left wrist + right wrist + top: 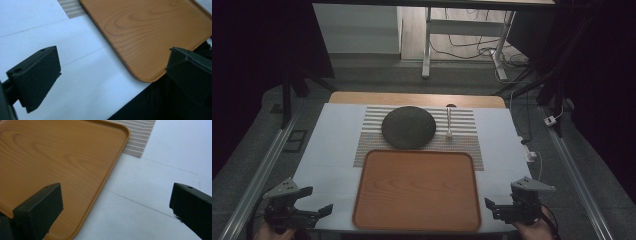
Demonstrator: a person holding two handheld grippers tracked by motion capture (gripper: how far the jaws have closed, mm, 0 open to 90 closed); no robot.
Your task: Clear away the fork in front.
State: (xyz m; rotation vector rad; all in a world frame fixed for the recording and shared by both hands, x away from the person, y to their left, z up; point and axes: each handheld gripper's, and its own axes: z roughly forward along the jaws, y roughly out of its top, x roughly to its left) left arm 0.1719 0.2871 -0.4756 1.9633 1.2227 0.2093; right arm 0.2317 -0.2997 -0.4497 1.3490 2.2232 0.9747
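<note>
Seemingly a start, nothing gripped. Left gripper (314,210) and right gripper (496,207) flanking the wooden tray (417,225), jaws spread wide, empty. Beyond the tray, dark plate (408,127) and fork (449,122) on striped mat (467,145). Next, probably reaching past the tray. White tabletop (332,145); dim room, desk legs (427,45) behind.

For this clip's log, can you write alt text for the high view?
An empty wooden tray lies near the table's front edge, on a striped placemat holding a dark round plate and a spoon. Open left gripper and right gripper flank the tray.
</note>
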